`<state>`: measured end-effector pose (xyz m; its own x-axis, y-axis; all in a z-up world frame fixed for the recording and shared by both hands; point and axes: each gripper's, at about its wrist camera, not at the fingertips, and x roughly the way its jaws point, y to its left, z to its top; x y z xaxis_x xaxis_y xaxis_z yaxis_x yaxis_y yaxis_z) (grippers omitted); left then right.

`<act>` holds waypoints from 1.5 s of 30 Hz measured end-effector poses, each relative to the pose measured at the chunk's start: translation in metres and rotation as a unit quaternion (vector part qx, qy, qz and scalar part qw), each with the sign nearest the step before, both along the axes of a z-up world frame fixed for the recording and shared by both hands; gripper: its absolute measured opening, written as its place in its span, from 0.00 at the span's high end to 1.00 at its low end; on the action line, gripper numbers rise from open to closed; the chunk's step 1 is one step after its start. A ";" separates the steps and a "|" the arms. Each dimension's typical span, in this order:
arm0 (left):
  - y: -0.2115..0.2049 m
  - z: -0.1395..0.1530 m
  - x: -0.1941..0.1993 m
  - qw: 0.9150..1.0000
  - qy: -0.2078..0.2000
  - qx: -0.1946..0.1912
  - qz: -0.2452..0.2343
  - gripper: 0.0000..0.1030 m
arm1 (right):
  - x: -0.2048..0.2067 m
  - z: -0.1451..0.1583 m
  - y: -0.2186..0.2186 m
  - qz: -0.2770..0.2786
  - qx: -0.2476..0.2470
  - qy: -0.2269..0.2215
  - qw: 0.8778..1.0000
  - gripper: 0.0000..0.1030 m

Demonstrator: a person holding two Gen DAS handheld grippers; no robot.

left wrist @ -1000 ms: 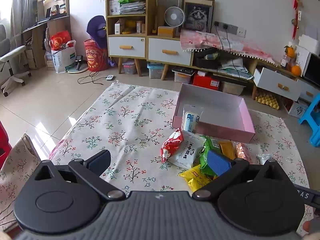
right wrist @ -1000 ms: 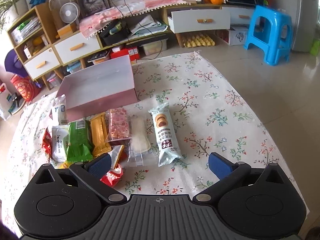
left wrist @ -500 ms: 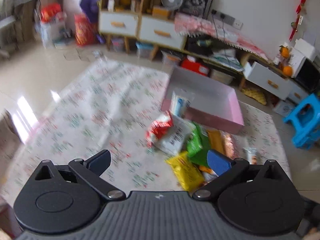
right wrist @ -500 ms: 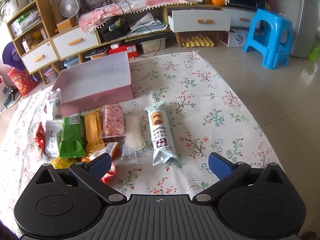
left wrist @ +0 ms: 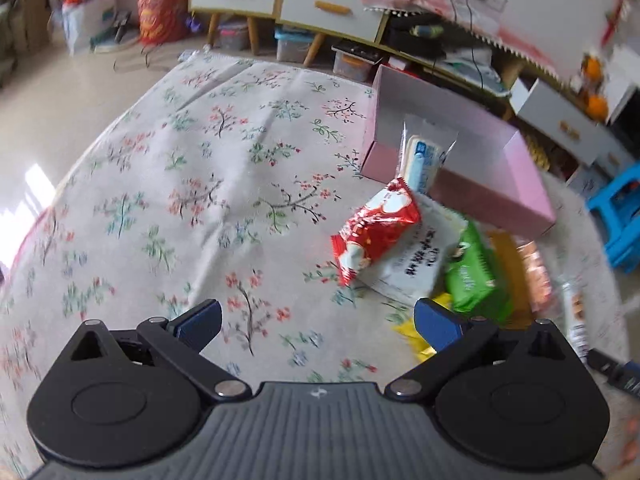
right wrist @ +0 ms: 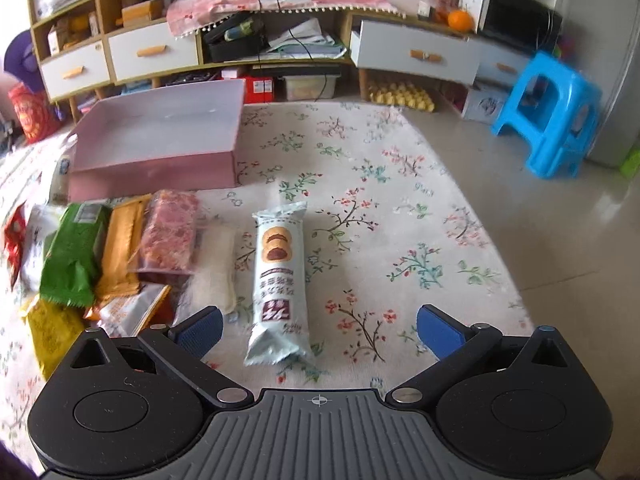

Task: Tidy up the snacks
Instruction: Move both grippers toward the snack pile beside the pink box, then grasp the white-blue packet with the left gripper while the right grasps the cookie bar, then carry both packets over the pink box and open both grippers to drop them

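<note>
Several snack packets lie on a floral cloth in front of a pink open box (left wrist: 496, 184) (right wrist: 156, 168). In the left wrist view a red packet (left wrist: 374, 230) rests on a white packet (left wrist: 416, 262), next to a green one (left wrist: 474, 276), and a blue-white packet (left wrist: 424, 158) leans on the box. My left gripper (left wrist: 318, 322) is open and empty above the cloth, left of the pile. In the right wrist view a pale blue biscuit packet (right wrist: 278, 276) lies just ahead of my open, empty right gripper (right wrist: 320, 330). Green (right wrist: 74, 254), orange (right wrist: 122, 246) and pink (right wrist: 170, 234) packets lie to its left.
Low cabinets with white drawers (right wrist: 414, 56) and shelves line the back wall. A blue plastic stool (right wrist: 550, 114) stands on the tile floor at the right. Bags (left wrist: 86, 26) sit on the floor at the far left. The cloth (left wrist: 200, 160) ends at bare tiles.
My left gripper has tilted down and moved closer to the cloth and the red packet. My right gripper has moved forward, closer to the pale blue packet. Both stay open.
</note>
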<state>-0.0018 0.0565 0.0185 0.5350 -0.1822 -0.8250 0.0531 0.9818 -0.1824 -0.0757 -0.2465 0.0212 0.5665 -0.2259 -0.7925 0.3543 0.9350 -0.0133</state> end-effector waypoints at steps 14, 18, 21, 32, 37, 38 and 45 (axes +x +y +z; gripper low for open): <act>-0.023 0.011 0.064 0.998 -0.063 -0.002 -0.023 0.01 | 0.038 -0.010 -0.018 0.049 0.083 -0.047 0.994 0.01; -0.053 0.003 0.093 0.996 -0.055 0.015 -0.068 0.03 | 0.049 -0.015 -0.018 0.053 0.081 -0.044 0.994 0.11; -0.079 -0.011 0.105 0.992 -0.031 0.062 -0.106 0.22 | 0.055 -0.022 -0.021 0.049 0.092 -0.037 0.994 0.21; -0.053 -0.013 0.091 0.995 -0.010 -0.008 -0.104 0.77 | 0.050 -0.031 -0.029 0.060 0.102 -0.034 0.992 0.71; -0.034 0.007 0.077 0.994 -0.046 -0.058 -0.076 0.78 | 0.038 -0.019 -0.032 0.059 0.116 -0.071 0.989 0.72; -0.031 0.012 0.075 0.994 -0.052 -0.067 -0.069 0.78 | 0.035 -0.015 -0.031 0.060 0.113 -0.078 0.989 0.72; -0.022 0.035 0.078 0.989 -0.097 -0.099 -0.041 0.78 | 0.035 0.006 -0.038 0.059 0.121 -0.126 0.983 0.72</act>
